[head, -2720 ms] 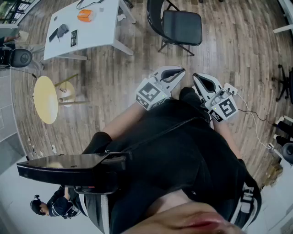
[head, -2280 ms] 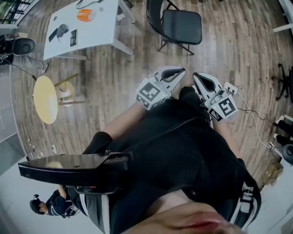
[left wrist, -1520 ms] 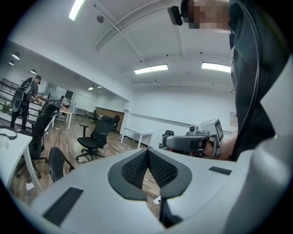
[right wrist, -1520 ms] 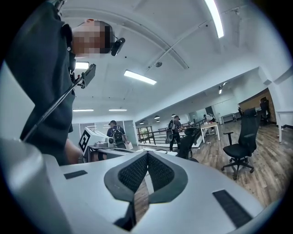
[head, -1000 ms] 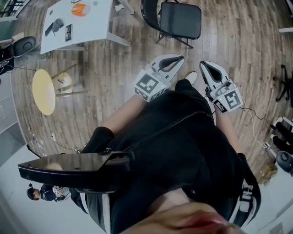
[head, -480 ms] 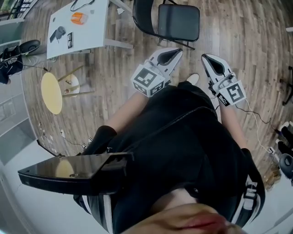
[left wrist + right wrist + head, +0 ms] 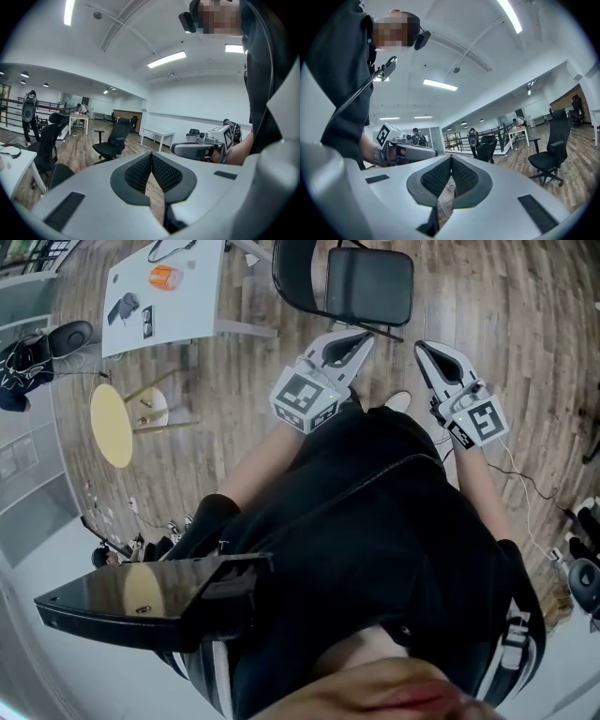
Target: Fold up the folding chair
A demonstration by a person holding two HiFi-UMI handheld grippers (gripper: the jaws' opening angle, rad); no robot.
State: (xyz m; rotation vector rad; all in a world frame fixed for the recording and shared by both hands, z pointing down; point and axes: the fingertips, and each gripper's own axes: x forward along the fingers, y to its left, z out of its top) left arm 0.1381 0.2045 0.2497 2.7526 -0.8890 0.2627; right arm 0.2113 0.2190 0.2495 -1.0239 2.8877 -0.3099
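Left gripper [image 7: 360, 337] first: jaws pressed together, nothing between them. The right gripper [image 7: 424, 349] is the same, closed and empty. Both point forward at waist height, side by side but apart, aimed at the folding chair [image 7: 369, 285]. It stands fully open on the wood floor [image 7: 234, 381] just ahead, black seat [image 7: 375, 296] flat and curved backrest [image 7: 289, 268] to its left in the head view, beside the white table [image 7: 187, 306].

This looks like the approach, with no contact yet. To do it well, I'd say both sets of jaws need to spread before they reach the frame. One should then take the backrest's top edge to steady it, and the other the seat's front edge to tip the seat up toward the back. The likely risk is the legs skating on that smooth floor, so anchor the backrest first.
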